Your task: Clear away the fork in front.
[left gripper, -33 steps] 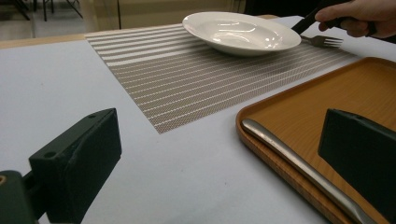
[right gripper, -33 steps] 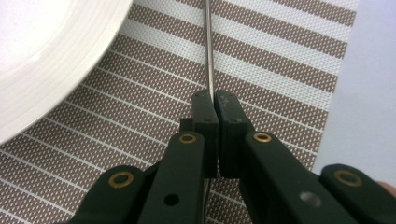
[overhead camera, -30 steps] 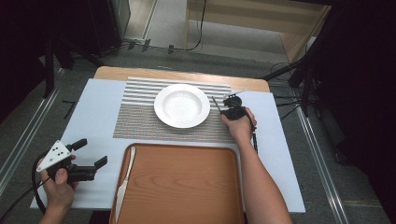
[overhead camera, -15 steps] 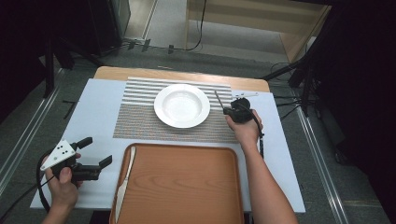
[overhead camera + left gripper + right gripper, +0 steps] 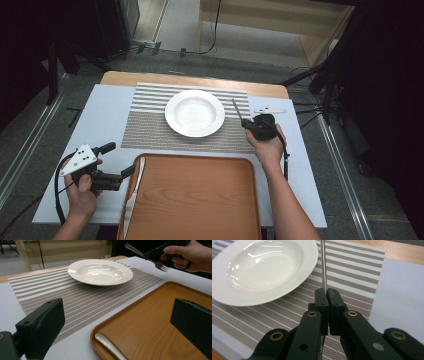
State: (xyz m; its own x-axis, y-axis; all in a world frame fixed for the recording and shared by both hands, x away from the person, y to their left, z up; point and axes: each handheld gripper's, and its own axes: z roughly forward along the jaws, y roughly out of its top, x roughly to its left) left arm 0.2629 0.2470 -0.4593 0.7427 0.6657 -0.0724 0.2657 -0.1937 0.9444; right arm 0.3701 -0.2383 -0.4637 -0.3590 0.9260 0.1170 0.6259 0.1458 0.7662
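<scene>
My right claw is clamped on a fork, holding it above the striped placemat just to the right of the white plate. My left claw stands wide apart with nothing in it, by the near-left corner of the wooden tray on the bench. What looks like a knife lies along the tray's left edge.

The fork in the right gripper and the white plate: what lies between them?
Nothing but striped placemat: in the high view a bare strip separates the fork from the plate.
</scene>
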